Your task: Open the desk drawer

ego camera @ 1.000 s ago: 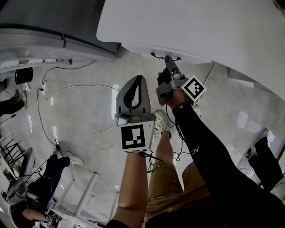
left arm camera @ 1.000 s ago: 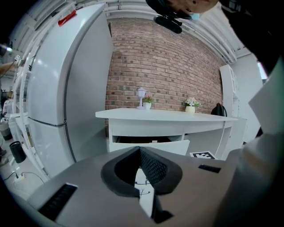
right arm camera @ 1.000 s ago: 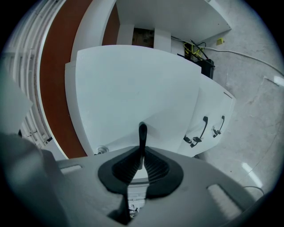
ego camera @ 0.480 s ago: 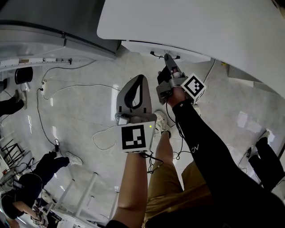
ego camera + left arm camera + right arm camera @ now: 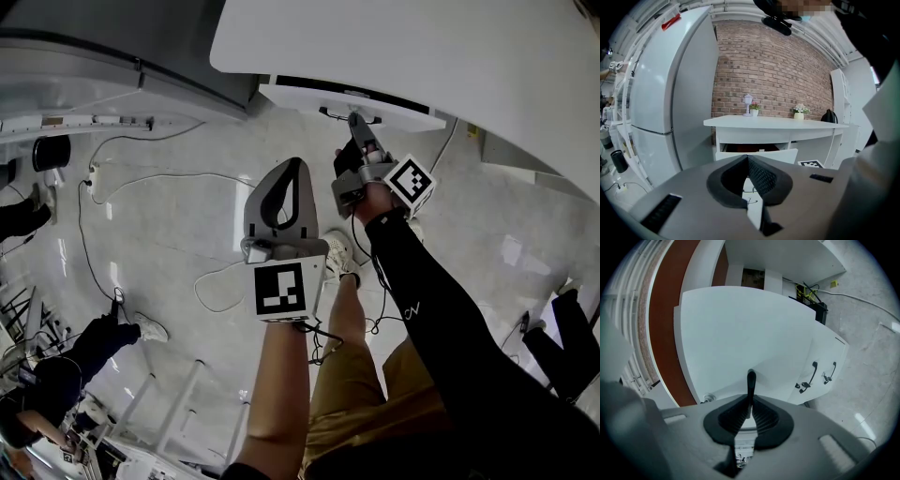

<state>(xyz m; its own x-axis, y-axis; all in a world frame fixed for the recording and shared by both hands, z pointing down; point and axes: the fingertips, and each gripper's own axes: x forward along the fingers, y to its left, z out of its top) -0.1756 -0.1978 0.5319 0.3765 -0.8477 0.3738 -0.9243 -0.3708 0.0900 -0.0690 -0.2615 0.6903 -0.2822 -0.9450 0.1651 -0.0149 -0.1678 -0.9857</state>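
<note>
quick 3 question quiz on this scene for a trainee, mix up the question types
1. True or false: the right gripper is shut on the drawer handle.
2. How does the drawer stand? A: fully shut. B: partly pulled out of the desk. C: lying on the floor.
3. Fill in: the left gripper has its jaws together and holds ____.

Key: 1 true; 2 B; 3 nothing
</note>
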